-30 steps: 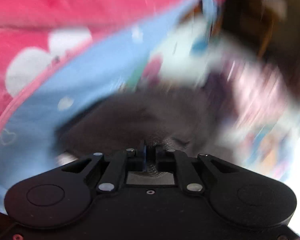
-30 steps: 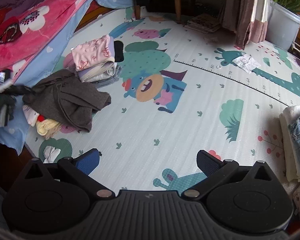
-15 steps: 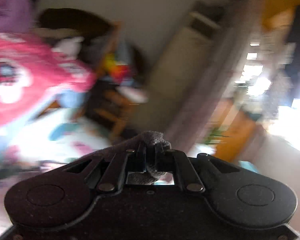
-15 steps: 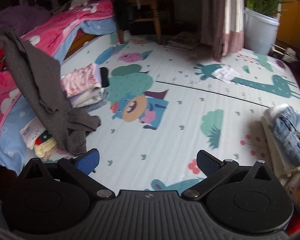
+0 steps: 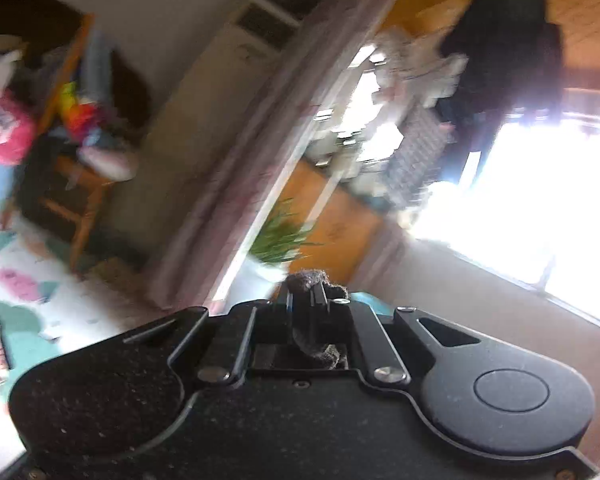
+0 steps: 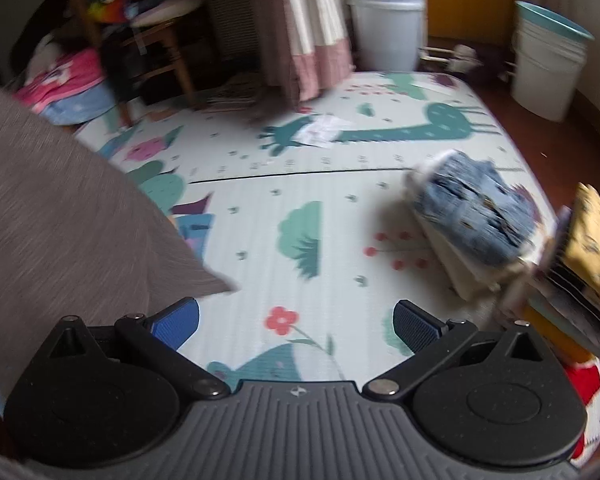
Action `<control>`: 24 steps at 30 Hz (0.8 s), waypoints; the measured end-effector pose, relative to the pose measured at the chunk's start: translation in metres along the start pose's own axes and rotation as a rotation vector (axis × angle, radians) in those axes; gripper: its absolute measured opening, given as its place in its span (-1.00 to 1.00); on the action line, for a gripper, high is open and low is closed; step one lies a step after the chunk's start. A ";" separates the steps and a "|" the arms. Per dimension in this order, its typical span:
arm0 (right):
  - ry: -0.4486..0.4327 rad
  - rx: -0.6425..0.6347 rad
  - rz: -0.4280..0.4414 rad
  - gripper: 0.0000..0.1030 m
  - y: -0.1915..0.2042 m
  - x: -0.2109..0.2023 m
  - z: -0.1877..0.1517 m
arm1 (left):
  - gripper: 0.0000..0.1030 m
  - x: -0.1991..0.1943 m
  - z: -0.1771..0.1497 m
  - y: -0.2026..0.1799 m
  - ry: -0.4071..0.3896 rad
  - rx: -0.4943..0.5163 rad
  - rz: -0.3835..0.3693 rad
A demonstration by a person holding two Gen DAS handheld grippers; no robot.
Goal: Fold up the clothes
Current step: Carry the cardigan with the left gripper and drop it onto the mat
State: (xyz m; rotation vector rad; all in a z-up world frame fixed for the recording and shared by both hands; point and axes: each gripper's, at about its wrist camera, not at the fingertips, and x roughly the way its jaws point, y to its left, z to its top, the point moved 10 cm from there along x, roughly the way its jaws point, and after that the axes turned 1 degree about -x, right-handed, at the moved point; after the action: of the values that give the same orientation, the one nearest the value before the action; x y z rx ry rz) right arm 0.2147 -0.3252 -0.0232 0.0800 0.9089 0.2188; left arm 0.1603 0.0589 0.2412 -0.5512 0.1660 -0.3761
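My left gripper (image 5: 306,294) is shut on a pinch of a grey knit garment (image 5: 314,280), lifted high and tilted, facing the room. In the right wrist view the same grey garment (image 6: 60,216) hangs as a wide sheet at the left, above the patterned play mat (image 6: 300,200). My right gripper (image 6: 296,320) is open and empty, low over the mat, its left blue pad (image 6: 176,322) close beside the garment's lower edge.
A folded stack with denim on top (image 6: 472,216) and a second folded pile (image 6: 580,272) sit at the right on the mat. A wooden chair (image 6: 152,44), curtain (image 6: 308,28), plant pot (image 6: 384,28) and white bucket (image 6: 548,68) stand at the far side.
My left gripper has lifted the grey garment off the clothes pile and swung up to face the room. The garment now hangs close at the right gripper's left; the right view has turned rightward.
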 end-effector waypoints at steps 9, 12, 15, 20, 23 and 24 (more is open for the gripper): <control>0.024 0.019 -0.068 1.00 -0.039 0.012 -0.013 | -0.86 -0.001 -0.087 0.209 0.266 0.016 0.786; 0.037 0.026 -0.067 1.00 -0.038 0.017 -0.012 | -0.71 -0.009 -0.112 0.236 0.375 0.095 0.887; 0.031 0.012 -0.056 1.00 -0.029 0.023 -0.005 | -0.29 -0.004 -0.123 0.218 0.405 0.150 0.792; 0.054 -0.065 -0.049 1.00 -0.002 0.042 0.002 | -0.03 0.018 -0.194 0.162 0.590 0.266 0.465; 0.073 -0.086 -0.048 1.00 0.013 0.052 0.004 | -0.02 0.027 -0.269 0.123 0.747 0.413 0.292; 0.072 -0.086 -0.040 1.00 0.018 0.053 0.006 | -0.02 0.029 -0.296 0.112 0.800 0.466 0.246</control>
State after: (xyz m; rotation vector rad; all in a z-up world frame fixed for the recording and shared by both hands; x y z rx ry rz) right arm 0.2475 -0.2953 -0.0577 -0.0263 0.9710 0.2248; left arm 0.1462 -0.0057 -0.0696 0.1082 0.8844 -0.3628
